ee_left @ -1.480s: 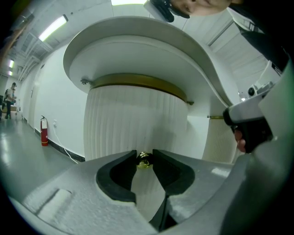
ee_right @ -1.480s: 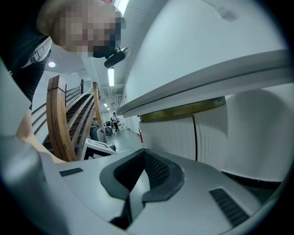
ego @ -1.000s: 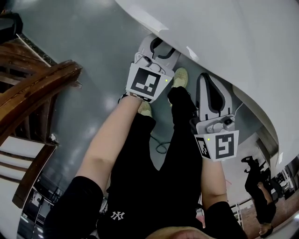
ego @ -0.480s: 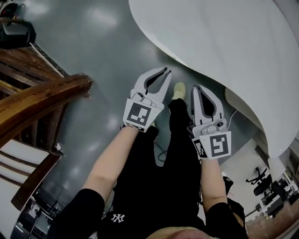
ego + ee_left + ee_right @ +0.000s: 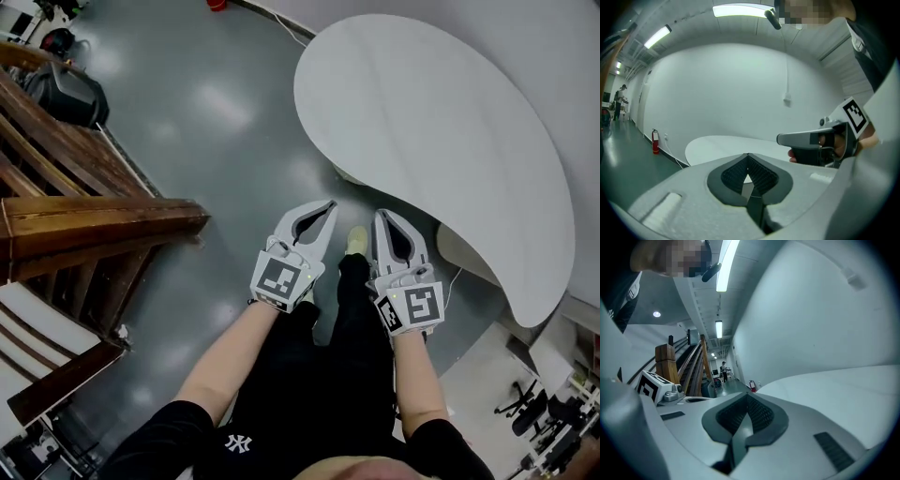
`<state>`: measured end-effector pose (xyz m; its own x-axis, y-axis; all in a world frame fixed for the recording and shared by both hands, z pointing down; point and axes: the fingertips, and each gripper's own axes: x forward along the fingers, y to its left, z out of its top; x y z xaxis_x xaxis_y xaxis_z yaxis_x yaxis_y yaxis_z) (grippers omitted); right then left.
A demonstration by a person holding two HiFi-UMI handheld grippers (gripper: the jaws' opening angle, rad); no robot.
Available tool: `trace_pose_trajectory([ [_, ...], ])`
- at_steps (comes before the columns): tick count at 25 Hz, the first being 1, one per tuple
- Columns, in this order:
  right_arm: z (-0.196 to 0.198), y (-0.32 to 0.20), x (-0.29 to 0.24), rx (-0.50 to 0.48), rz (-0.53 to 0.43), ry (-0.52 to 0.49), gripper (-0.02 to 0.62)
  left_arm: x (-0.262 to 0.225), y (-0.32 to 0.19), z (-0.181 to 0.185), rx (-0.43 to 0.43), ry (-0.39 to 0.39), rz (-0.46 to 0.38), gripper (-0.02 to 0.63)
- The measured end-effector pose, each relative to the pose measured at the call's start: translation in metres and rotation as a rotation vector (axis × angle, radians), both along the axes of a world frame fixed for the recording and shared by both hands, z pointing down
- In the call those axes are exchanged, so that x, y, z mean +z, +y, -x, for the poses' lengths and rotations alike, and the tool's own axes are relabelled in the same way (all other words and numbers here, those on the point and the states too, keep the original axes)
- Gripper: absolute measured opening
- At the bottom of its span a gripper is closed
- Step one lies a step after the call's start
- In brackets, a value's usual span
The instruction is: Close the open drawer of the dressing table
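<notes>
Empty left gripper (image 5: 327, 204), right gripper (image 5: 382, 215): jaws together

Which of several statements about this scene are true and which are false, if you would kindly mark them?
1. The left tool's jaws are together with nothing between them. True.
2. The right tool grips a cloth. False: its jaws are together and empty.
3. The brown wooden stair railing lies to the right of both tools in the head view. False: it lies to their left.
4. A red fire extinguisher stands by the white wall. True.
5. Both tools rest on the white rounded tabletop. False: they are held apart from it, over the grey floor.
</notes>
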<state>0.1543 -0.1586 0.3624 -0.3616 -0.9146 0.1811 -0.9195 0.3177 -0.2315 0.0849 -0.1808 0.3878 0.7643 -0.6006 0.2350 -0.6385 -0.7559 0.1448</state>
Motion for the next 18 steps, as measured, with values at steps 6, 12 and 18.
trace_pose_trajectory([
  [6, 0.019, 0.011, -0.048, -0.019, -0.025, 0.01, 0.016, -0.057, 0.021, 0.011, 0.005, 0.038, -0.005, 0.01],
  [12, 0.03, 0.024, -0.091, -0.008, -0.036, 0.019, 0.015, -0.104, 0.04, 0.017, 0.033, 0.056, 0.002, 0.011],
  [18, 0.04, 0.034, -0.14, -0.021, -0.072, 0.009, 0.015, -0.156, 0.059, 0.014, 0.087, 0.076, -0.026, 0.011],
])
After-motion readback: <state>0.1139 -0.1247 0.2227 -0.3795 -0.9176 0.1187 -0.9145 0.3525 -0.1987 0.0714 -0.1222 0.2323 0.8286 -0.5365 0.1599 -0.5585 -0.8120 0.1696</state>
